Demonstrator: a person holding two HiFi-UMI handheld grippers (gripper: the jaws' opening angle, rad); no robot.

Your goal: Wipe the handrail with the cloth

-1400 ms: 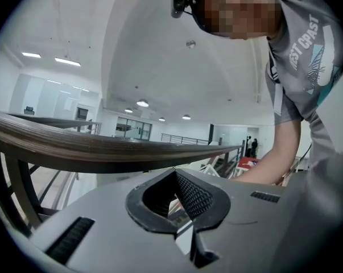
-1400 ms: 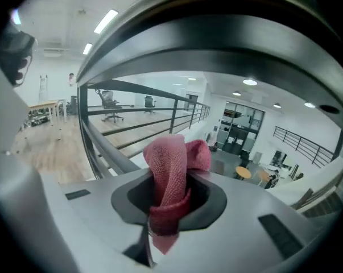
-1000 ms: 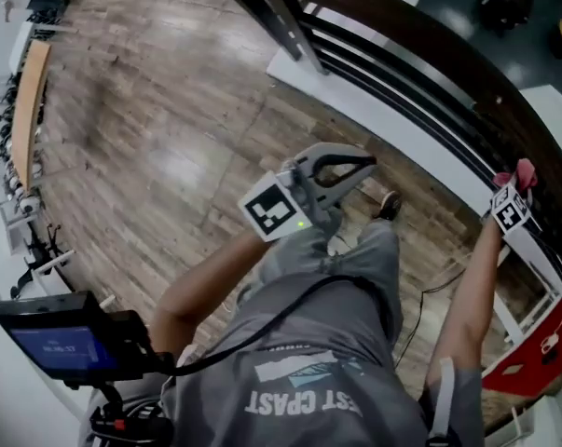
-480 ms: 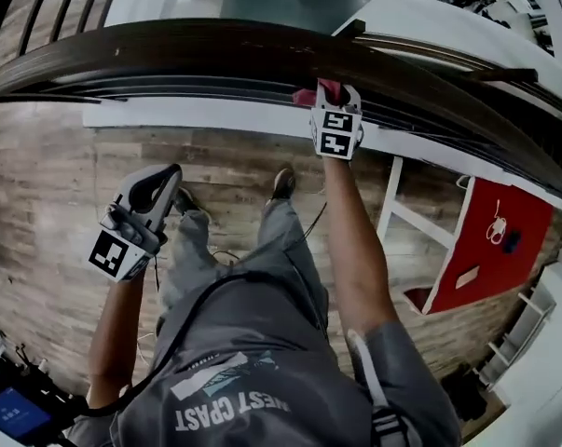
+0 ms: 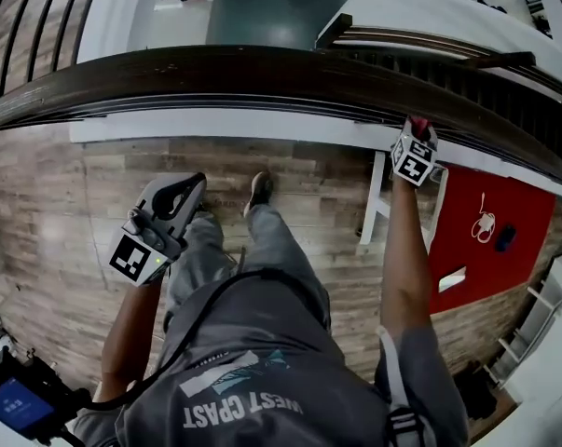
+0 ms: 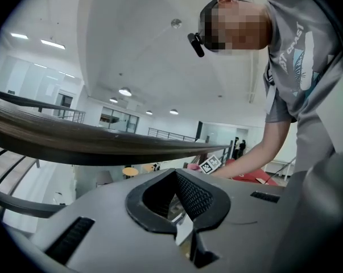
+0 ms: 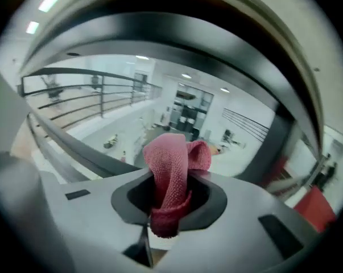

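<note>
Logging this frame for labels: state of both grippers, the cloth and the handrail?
Dark curved wooden handrail: pink woven cloth at its near edge; contact unclear.
Pink woven cloth: clamped, folded end sticking out of the jaws.
Right gripper: shut on the cloth, up at the handrail.
Left gripper: shut, empty, low beside the person's leg.

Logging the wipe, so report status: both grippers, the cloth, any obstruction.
Right gripper shut on red cloth, up at the handrail. Left gripper shut, empty, held low, off the handrail. Nothing seen lying on the handrail.
</note>
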